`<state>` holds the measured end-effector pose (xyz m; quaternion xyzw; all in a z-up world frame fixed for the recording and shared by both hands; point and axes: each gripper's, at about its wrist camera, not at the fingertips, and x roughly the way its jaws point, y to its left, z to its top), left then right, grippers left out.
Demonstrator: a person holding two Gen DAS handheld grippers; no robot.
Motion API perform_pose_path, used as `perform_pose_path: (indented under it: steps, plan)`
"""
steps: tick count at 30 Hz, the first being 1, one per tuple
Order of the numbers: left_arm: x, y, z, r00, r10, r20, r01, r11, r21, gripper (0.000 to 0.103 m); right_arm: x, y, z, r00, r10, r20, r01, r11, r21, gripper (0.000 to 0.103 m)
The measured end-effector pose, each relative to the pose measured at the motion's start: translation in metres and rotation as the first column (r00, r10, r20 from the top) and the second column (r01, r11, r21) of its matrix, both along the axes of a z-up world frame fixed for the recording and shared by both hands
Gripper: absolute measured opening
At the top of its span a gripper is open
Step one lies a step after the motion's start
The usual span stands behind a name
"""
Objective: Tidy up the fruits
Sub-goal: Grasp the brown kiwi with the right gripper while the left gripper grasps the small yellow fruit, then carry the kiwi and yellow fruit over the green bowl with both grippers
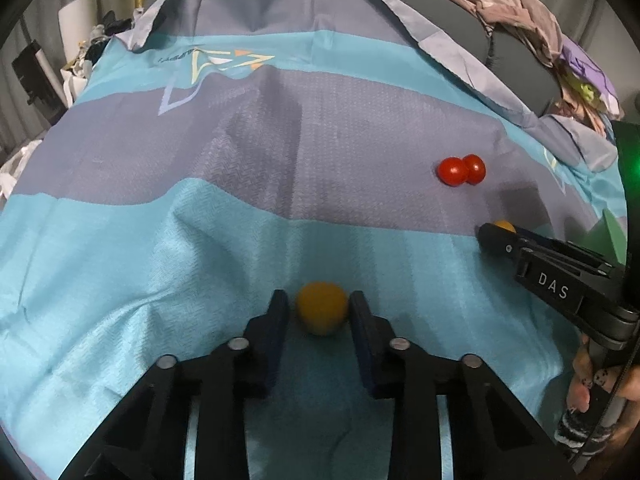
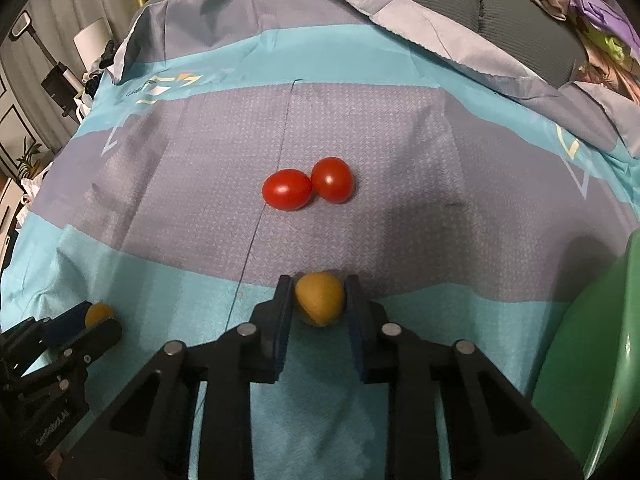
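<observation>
Closest to us, the left gripper (image 1: pixel 319 312) has its jaws closed on a yellow fruit (image 1: pixel 321 307), the pads pressing its two sides while it sits on the striped cloth (image 1: pixel 160 240). The right gripper (image 2: pixel 319 300) likewise has its jaws clamped on a second yellow fruit (image 2: pixel 320 298), which rests at the edge of a blue band of that cloth. To the right of the right jaws we see the rim of a green container (image 2: pixel 600 360); its inside is out of view, so we cannot tell what it holds. Beyond the right jaws, straight ahead on the grey band, lie two red tomatoes (image 2: pixel 308 189), touching each other and well apart from both grippers. From the left wrist view these tomatoes sit ahead and to the right of the left jaws. Farthest off, a heap of crumpled clothes (image 1: pixel 540 28) lies past the cloth's far edge.
</observation>
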<state>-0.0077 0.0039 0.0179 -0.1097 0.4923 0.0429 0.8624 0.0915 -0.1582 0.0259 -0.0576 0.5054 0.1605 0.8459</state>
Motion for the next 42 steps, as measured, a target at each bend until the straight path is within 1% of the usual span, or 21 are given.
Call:
perform_pose_path:
  steps: [3, 4, 14, 32, 42]
  plan:
    - [0.001, 0.000, 0.000, 1.000, -0.002, 0.001, 0.002, 1.000, 0.002, 0.030, 0.000, 0.000, 0.000, 1.000, 0.000, 0.000, 0.000, 1.000, -0.001, 0.026]
    - [0.000, 0.000, 0.000, 1.000, -0.002, 0.001, 0.002, 1.000, -0.002, 0.029, 0.000, 0.000, 0.000, 1.000, 0.002, -0.001, -0.002, 1.000, 0.001, 0.026]
    - [0.000, 0.001, 0.004, 1.000, -0.013, 0.002, 0.013, 0.999, -0.052, 0.029, -0.006, 0.001, 0.004, 1.000, 0.014, -0.017, -0.013, 0.999, 0.040, 0.026]
    - [-0.008, -0.001, 0.018, 0.998, -0.025, 0.051, 0.028, 0.997, -0.070, 0.029, -0.021, -0.001, 0.021, 1.000, 0.030, 0.004, -0.030, 0.996, 0.090, 0.026]
    - [-0.011, -0.001, 0.022, 0.997, -0.039, 0.066, 0.045, 0.995, -0.087, 0.029, -0.032, 0.002, 0.028, 0.997, 0.077, -0.007, -0.076, 0.989, 0.130, 0.026]
